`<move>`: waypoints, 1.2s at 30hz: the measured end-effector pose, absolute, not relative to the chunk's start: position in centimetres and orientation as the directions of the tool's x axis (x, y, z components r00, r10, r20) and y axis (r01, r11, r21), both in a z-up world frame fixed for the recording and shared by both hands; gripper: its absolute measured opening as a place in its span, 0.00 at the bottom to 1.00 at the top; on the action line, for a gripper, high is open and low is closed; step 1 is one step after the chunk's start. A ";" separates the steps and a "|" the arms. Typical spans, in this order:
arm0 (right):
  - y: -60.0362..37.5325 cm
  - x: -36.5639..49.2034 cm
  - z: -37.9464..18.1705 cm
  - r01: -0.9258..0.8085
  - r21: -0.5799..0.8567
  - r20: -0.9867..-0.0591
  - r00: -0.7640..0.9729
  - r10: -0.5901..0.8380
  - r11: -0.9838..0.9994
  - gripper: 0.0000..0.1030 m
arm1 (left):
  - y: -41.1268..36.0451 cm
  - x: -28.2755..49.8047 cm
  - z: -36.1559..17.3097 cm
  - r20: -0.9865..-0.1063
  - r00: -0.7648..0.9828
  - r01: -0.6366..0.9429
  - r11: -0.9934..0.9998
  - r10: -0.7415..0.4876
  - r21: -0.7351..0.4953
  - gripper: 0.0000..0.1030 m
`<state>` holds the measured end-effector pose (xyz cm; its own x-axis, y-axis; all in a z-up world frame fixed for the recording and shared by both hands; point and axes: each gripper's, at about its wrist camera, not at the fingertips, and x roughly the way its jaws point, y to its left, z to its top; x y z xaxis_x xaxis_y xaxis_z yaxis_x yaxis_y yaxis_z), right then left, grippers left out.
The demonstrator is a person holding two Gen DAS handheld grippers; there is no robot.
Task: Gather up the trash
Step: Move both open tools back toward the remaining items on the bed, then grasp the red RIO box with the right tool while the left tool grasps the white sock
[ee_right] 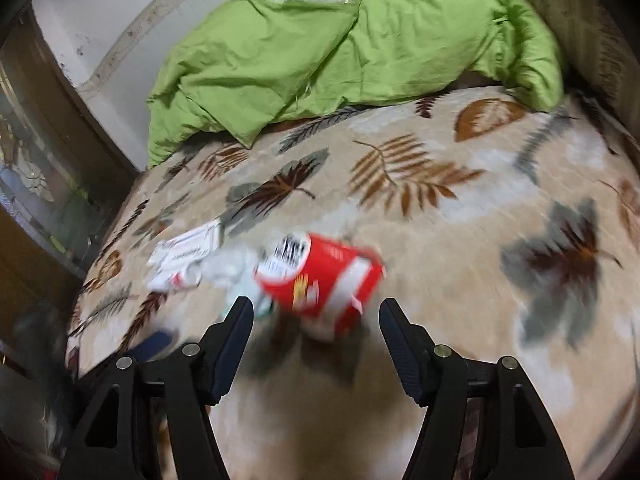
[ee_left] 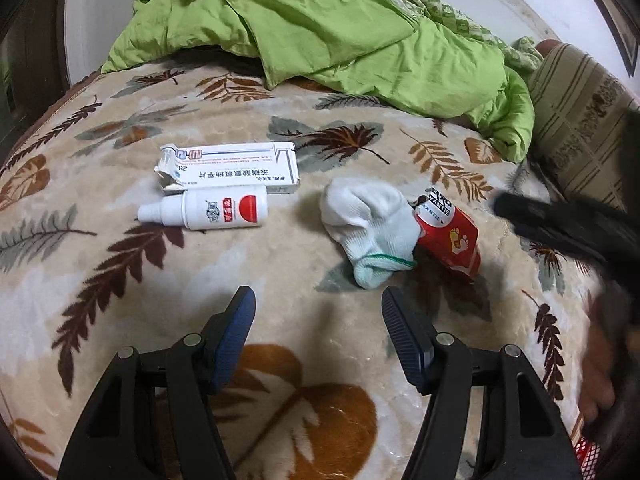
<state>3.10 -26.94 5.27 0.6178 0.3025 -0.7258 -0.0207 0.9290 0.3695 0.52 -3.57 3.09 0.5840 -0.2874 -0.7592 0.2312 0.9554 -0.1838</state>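
Left gripper (ee_left: 318, 300) up close, its blue-padded jaws standing apart over the leaf-print blanket (ee_left: 132, 300), nothing between them. Just past its tips lies a crumpled white sock (ee_left: 366, 224), and touching the sock's right side sits a red carton (ee_left: 450, 236), tilted, with white lettering on its top end. Over to the left, well apart from the sock, a small white spray bottle (ee_left: 204, 210) lies on its side, nozzle pointing left, pressed right up against a torn white medicine box (ee_left: 232, 166) behind it. At the right edge of that view a dark blurred shape cuts in over the blanket; can't tell what it is.

Right gripper (ee_right: 316, 306) now, jaws also spread wide and empty, picture smeared with motion. The red carton (ee_right: 320, 276) sits just ahead of the gap between the fingers, lying on the blanket (ee_right: 460, 240), not gripped. The sock (ee_right: 236, 268) is a pale blur at its left, the medicine box (ee_right: 184, 250) beyond that.

Further back, a rumpled green quilt (ee_left: 328, 28) is heaped across the far end of the bed, with a striped brown pillow (ee_left: 576, 128) at the right, and a pale wall (ee_right: 100, 12) behind it all
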 end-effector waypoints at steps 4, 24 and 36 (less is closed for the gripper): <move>-27.0 8.0 3.6 -0.015 0.359 -0.742 0.602 0.296 0.933 0.69 | -2.8 1.1 3.1 -0.763 0.574 0.214 0.954 -0.298 -0.211 0.63; -19.8 4.1 2.2 -0.413 0.179 -0.827 0.429 0.364 0.893 0.80 | 0.1 1.8 3.1 -0.761 0.577 0.131 0.953 -0.297 -0.272 0.63; -20.8 6.4 0.4 -0.461 0.114 -0.867 0.386 0.314 0.880 0.76 | -0.8 1.9 2.9 -0.758 0.566 0.172 0.946 -0.323 -0.275 0.63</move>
<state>6.38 -20.85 0.41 0.3863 0.3145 -0.8671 -0.4607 0.8802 0.1140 1.92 -0.84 2.95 0.5665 -0.3231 -0.7581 0.1716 0.9460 -0.2749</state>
